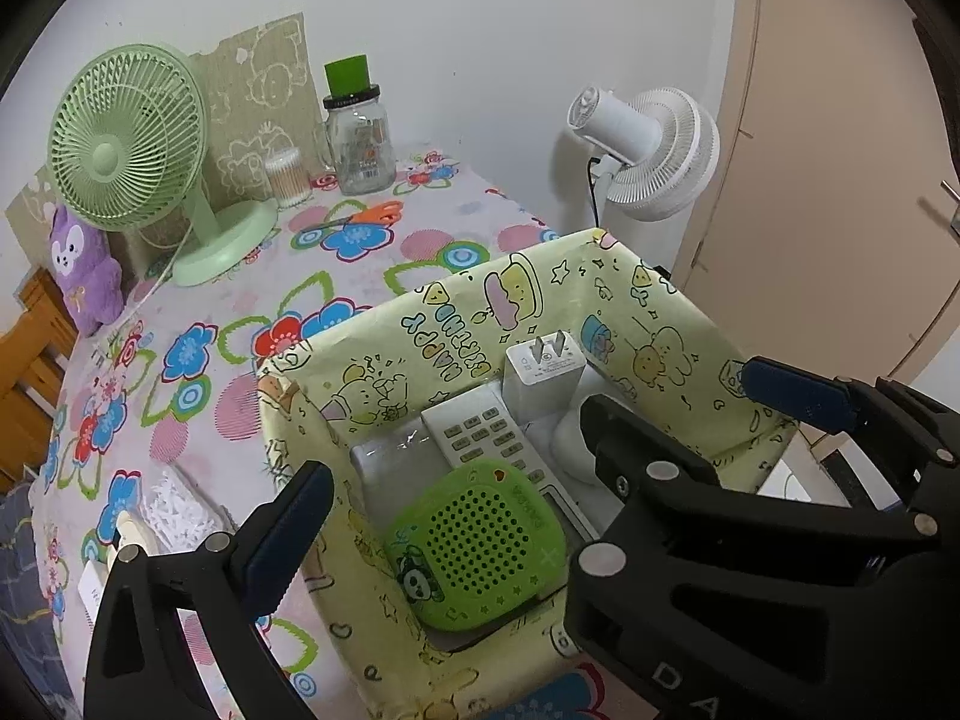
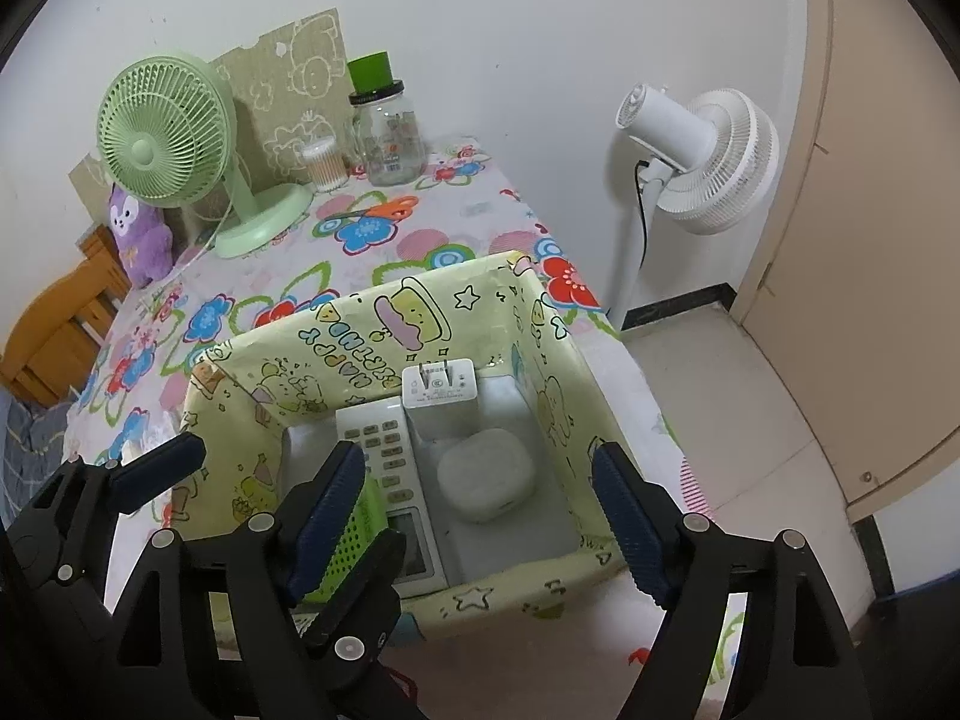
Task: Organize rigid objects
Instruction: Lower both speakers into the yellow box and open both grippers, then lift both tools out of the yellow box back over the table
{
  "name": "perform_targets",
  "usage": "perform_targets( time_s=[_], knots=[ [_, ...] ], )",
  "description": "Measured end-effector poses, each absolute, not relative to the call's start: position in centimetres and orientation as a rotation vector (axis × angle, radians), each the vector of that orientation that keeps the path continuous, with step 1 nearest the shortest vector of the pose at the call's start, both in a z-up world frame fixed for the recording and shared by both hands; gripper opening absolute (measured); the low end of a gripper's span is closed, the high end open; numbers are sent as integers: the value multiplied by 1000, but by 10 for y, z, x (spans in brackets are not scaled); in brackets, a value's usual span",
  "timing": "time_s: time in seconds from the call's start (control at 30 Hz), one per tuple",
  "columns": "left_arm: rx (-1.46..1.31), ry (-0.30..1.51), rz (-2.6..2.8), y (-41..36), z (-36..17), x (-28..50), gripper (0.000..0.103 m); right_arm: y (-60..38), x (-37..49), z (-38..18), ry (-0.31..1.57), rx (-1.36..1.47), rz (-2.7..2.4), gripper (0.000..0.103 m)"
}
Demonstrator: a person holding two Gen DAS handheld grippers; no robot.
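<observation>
**Clearances and obstructions around the box**

The box [image 2: 540,354] is open at the top; access is from above only, as its four patterned walls block entry from the sides. Its floor is largely occupied: the remote [image 1: 480,438], the white charger [image 2: 441,399], the green speaker [image 1: 480,546] and the white case [image 2: 486,474] lie close together. Bare floor shows along the right wall in the right wrist view. The tabletop [image 1: 198,420] is unobstructed between the box and the green fan [image 1: 129,138]. The jar [image 1: 358,138] and swab tub [image 1: 287,177] stand along the wall behind.
</observation>
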State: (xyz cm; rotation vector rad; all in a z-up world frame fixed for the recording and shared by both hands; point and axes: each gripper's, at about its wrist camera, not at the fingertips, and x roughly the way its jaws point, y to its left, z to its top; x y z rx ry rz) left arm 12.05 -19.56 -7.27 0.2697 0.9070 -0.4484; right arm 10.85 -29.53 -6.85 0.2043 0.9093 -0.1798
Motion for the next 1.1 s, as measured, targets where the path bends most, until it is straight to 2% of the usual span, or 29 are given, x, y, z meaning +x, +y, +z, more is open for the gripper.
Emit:
perform_targets(
  time_s=[0.57,0.73,1.1],
  knots=[
    [256,803,-398,-156,-46,83,103,-253,74,-41,811,164,-146,89],
    [245,786,-389,-141,-41,72,103,-239,64,-36,789,149,-139,94],
    [212,753,-362,-106,-34,54,103,-205,47,-26,745,112,-121,97]
  ],
)
